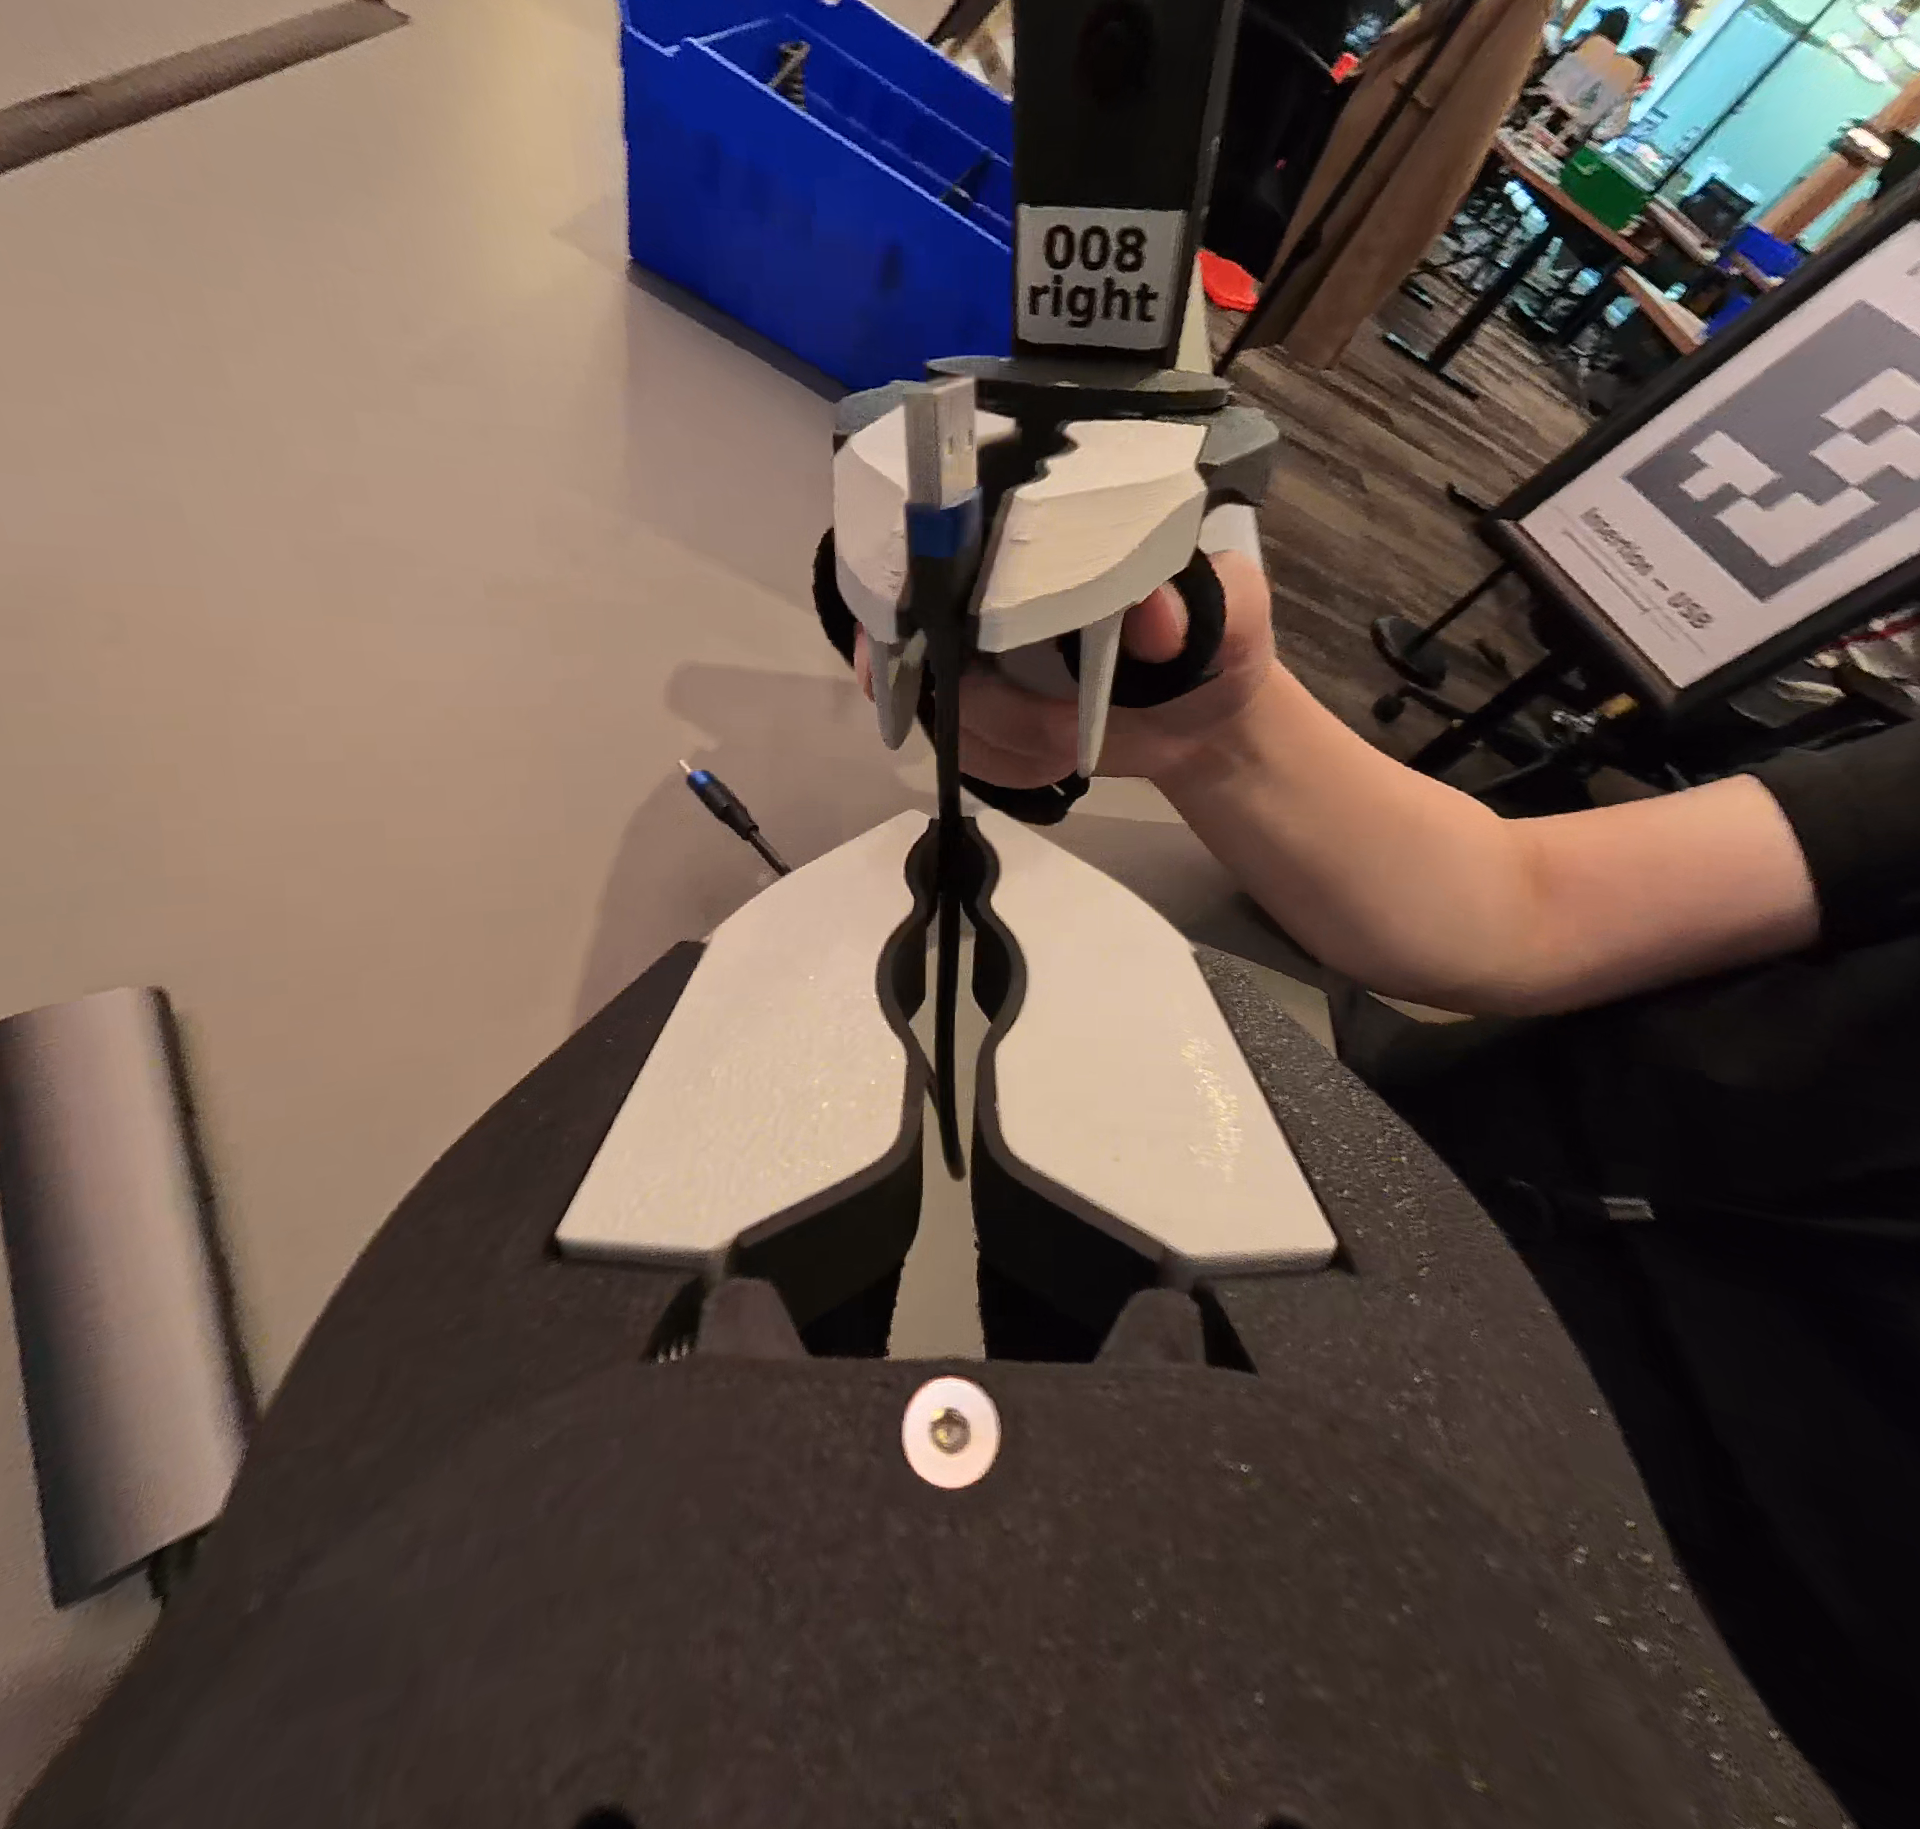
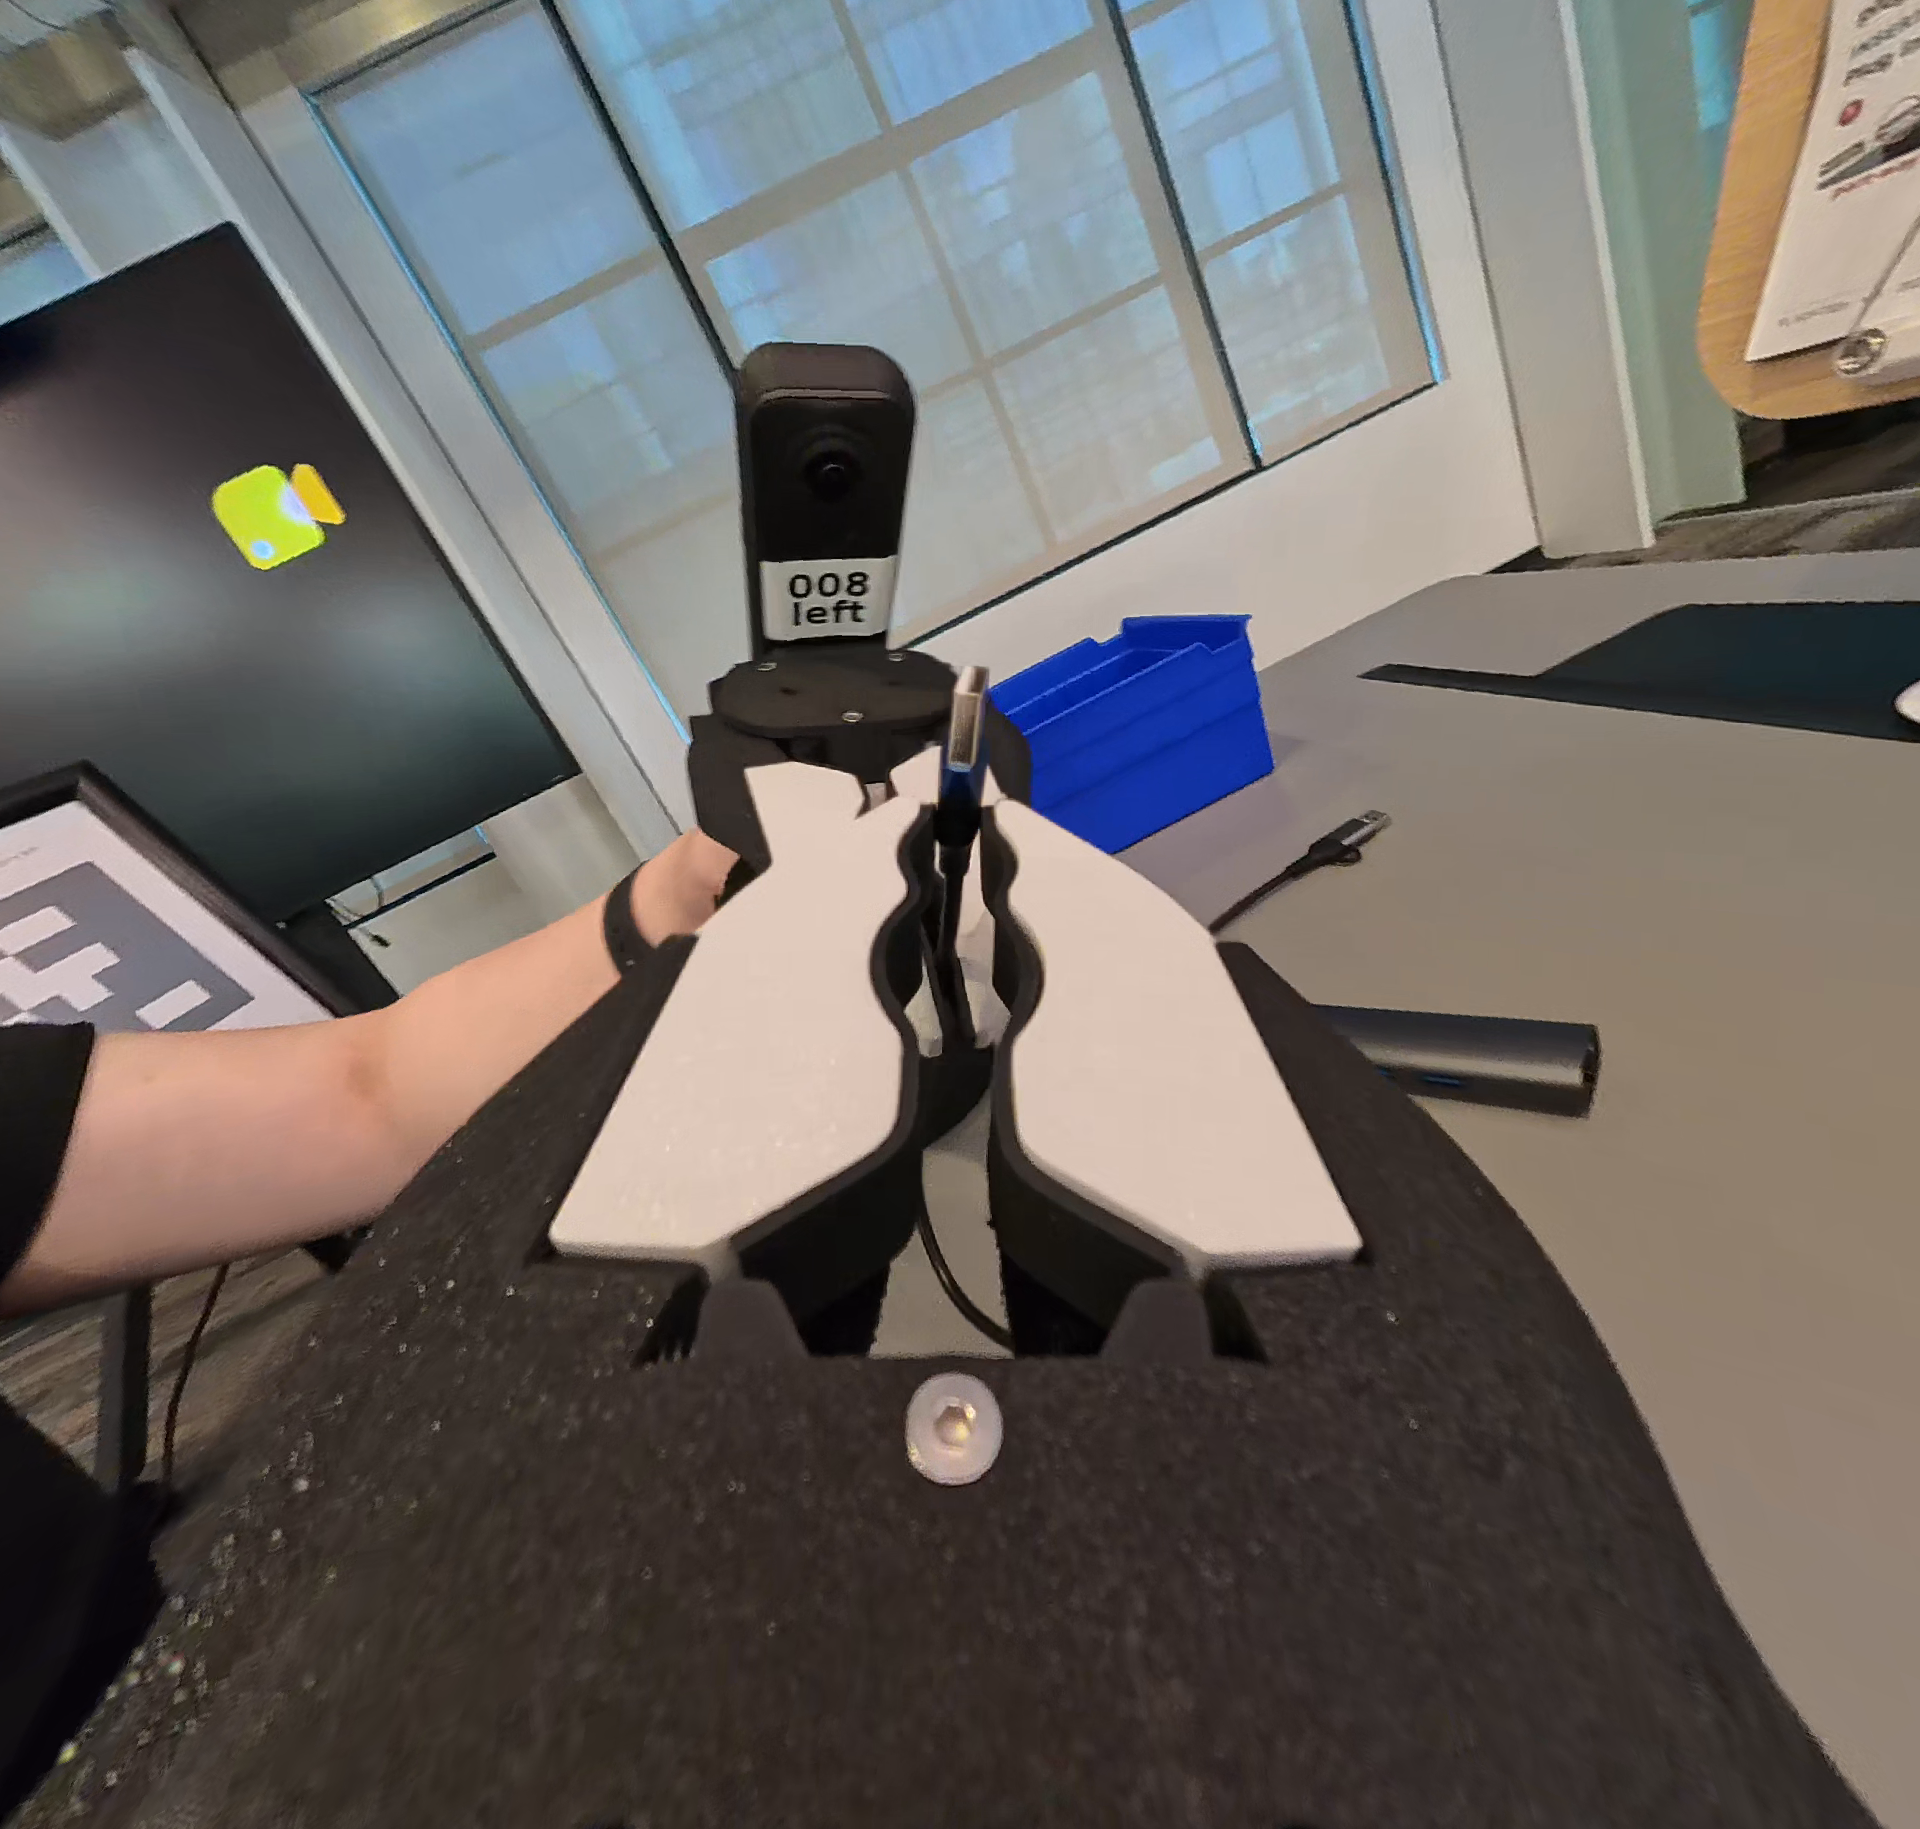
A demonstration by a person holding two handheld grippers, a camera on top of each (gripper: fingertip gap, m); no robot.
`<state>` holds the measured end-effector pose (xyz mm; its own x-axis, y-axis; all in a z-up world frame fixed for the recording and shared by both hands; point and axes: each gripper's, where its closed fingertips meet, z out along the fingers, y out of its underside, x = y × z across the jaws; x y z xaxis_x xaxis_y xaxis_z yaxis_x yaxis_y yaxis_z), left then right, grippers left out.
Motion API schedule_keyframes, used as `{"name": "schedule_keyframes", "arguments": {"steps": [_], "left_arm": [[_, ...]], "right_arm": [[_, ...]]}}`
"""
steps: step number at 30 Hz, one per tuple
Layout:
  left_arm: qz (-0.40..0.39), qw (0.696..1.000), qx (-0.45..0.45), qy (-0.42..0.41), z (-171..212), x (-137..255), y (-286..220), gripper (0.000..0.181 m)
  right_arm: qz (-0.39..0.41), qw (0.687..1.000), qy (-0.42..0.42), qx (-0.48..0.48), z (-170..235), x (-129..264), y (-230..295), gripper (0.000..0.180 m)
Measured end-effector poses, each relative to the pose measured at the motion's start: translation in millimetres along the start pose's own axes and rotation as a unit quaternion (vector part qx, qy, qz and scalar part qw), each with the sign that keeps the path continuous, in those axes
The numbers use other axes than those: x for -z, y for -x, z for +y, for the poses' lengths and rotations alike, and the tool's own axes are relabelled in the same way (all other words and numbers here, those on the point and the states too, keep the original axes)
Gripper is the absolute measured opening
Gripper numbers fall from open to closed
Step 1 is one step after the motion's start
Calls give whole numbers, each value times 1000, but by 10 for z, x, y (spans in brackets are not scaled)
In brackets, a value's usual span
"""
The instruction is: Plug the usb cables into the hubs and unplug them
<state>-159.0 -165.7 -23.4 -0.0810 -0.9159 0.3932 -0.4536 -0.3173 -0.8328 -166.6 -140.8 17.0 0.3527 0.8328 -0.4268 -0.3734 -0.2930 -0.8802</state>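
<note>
1. The grey hub (image 1: 104, 1260) lies on the table (image 1: 364, 584) at the far left, well apart from both claws. Nothing holds it, so I judge that it may slide away when a plug is pushed into it.
2. A loose plug (image 1: 717, 790) with a blue collar lies on the table, near the left claw. I cannot tell if it is the other end of the held cable. If it is, a pull upward could drag it across the table.
3. The left gripper (image 1: 940, 829) is closed on the usb cable (image 1: 948, 1000), which runs down between its fingers. The grip is only on the thin cord, so the cord may slip or twist.
4. The right gripper (image 2: 951, 829) faces it and is closed on the same cable just below the silver plug (image 1: 940, 449), which points up in the air. With two claws so near each other, pulling in different directions may bend the cord sharply, or the fingers may collide.
</note>
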Motion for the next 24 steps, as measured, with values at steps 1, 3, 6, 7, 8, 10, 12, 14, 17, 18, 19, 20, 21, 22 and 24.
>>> {"name": "schedule_keyframes", "arguments": {"steps": [1,3,6,7,8,10,12,14,17,18,19,20,21,22,24], "left_arm": [[-15,1000,1,-1,-1,3,34,2],[-55,998,0,-7,-22,17,117,2],[-124,991,11,-39,-88,49,244,2],[-150,987,17,-49,-103,67,294,2],[-177,982,22,-60,-113,91,347,2],[-217,973,31,-76,-121,116,415,2],[-245,965,36,-83,-112,114,460,2],[-271,958,36,-86,-107,112,505,2],[-298,949,40,-97,-132,110,541,2],[-305,946,41,-101,-141,109,549,2],[-314,943,41,-103,-147,110,561,2],[-323,940,39,-104,-150,109,571,2],[-331,937,35,-106,-153,104,577,2],[-337,935,33,-107,-155,97,578,2],[-352,929,30,-110,-158,100,592,2]], "right_arm": [[14,1000,-2,1,-5,-1,-35,7],[45,999,-10,3,-32,2,-101,10],[141,989,-15,40,-78,71,-292,23],[174,983,-13,59,-94,103,-337,24],[208,975,-13,81,-116,137,-379,27],[252,960,-10,120,-145,159,-389,31],[279,950,-4,137,-143,128,-374,38],[306,943,7,133,-102,79,-389,42],[357,921,24,153,-60,27,-442,41],[368,914,24,167,-74,6,-432,41],[374,909,23,180,-92,-21,-410,41],[377,907,24,188,-103,-53,-385,39],[381,904,27,193,-107,-82,-374,39],[386,901,32,198,-104,-105,-377,38],[398,894,37,200,-111,-109,-408,30]]}}
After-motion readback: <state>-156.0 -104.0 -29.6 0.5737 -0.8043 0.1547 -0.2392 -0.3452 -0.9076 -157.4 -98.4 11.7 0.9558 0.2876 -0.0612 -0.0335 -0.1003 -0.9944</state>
